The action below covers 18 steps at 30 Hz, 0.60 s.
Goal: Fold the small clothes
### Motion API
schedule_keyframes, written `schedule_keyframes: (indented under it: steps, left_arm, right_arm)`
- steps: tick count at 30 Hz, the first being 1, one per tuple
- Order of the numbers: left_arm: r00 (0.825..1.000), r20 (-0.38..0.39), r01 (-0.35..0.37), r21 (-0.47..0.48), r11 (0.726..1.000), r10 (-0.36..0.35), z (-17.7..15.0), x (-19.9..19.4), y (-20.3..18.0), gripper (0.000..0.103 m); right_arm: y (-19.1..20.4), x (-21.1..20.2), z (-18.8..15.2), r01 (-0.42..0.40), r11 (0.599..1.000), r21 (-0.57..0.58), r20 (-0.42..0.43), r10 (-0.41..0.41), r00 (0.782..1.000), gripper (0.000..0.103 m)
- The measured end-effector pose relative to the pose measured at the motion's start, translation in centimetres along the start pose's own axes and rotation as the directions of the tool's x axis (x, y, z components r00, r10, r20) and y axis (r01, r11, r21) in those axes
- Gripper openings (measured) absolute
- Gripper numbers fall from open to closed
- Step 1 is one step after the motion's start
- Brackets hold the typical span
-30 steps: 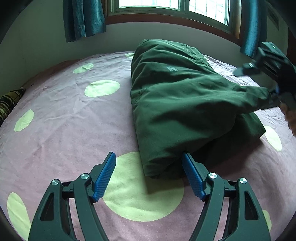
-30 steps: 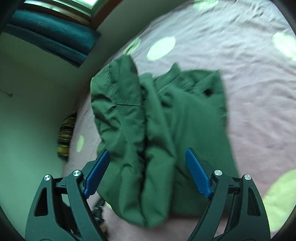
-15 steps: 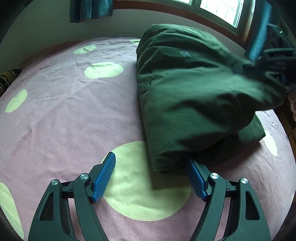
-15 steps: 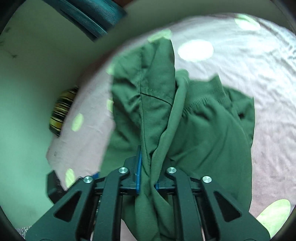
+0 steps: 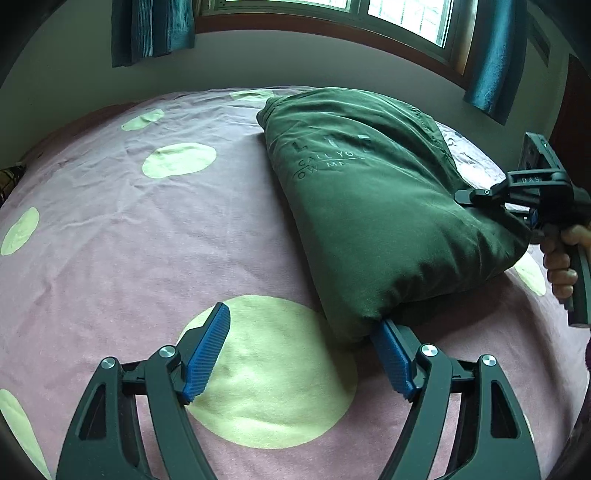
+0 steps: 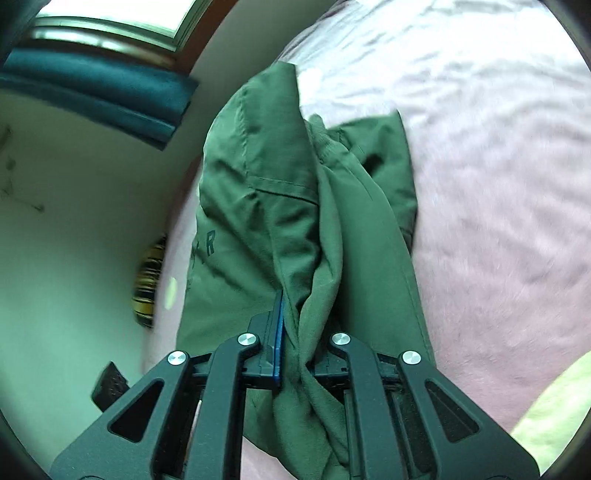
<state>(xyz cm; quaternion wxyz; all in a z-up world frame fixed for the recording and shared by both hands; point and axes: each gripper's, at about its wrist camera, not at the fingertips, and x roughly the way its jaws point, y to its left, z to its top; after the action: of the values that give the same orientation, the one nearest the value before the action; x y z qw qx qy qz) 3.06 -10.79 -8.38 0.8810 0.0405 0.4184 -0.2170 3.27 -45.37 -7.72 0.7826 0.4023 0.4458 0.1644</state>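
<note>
Lying across a pink bedspread (image 5: 110,236) with pale green dots, a dark green shirt (image 5: 373,206) was doubled over on itself, its printed lettering facing up. One side of it lay on the bed; the other side was lifted and bunched toward the right gripper (image 6: 295,354), whose jaws were clenched on a twisted fold of the cloth, though they were just beginning to ease apart. From the left wrist view that gripper (image 5: 480,194) showed at the shirt's far right edge, held by a person's hand (image 5: 561,258).

The left gripper (image 5: 306,354) sat low at the near edge of the shirt with its jaws released and wide. Its right finger (image 5: 391,354) touched or slipped just under the hem, hard to tell which, while the left finger (image 5: 207,350) stood over a large green dot on bare bedspread.

Beyond the bed rose a pale wall, a window (image 5: 388,14) and teal curtains (image 5: 151,29). A striped cushion (image 6: 149,284), blurred, lay by the wall.
</note>
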Motion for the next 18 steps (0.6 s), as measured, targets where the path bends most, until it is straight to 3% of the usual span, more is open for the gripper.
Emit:
schedule_keyframes:
  steps: [4,6,9,13,15,16,18]
  left_arm:
    - [1.0,-0.006,0.004,-0.016,1.0,-0.004,0.1,0.0,0.5,0.076]
    - [1.0,-0.01,0.008,-0.026,1.0,-0.008,0.0,0.1,0.6,0.076]
    - [1.0,-0.018,0.016,-0.035,0.999,-0.016,0.2,0.0,0.8,0.076]
    - [0.999,-0.025,0.019,-0.041,0.999,-0.02,0.1,0.0,0.9,0.076]
    - [1.0,-0.027,0.016,-0.033,0.999,-0.017,0.1,0.1,0.8,0.076]
    - [0.999,-0.03,0.016,-0.03,0.999,-0.017,0.1,0.2,0.8,0.076]
    - [0.999,-0.03,0.019,-0.03,0.999,-0.019,0.2,0.2,0.9,0.076]
  right_arm:
    - [0.4,-1.7,-0.4,-0.002,1.0,0.007,0.024,0.002,1.0,0.026]
    - [0.9,-3.0,-1.0,0.003,1.0,-0.007,0.042,-0.003,0.999,0.044]
    - [1.6,-4.6,-2.3,0.02,0.999,-0.047,0.048,-0.017,0.999,0.058]
    - [0.9,-5.9,-4.4,0.075,0.993,-0.087,0.047,-0.071,0.996,0.055]
    - [0.3,-5.6,-5.3,0.146,0.984,-0.106,0.05,-0.142,0.989,0.035]
    - [-0.2,-5.4,-5.5,0.164,0.981,-0.108,0.049,-0.16,0.986,0.031]
    - [-1.2,-5.3,-5.5,0.178,0.98,-0.087,0.073,-0.172,0.982,0.013]
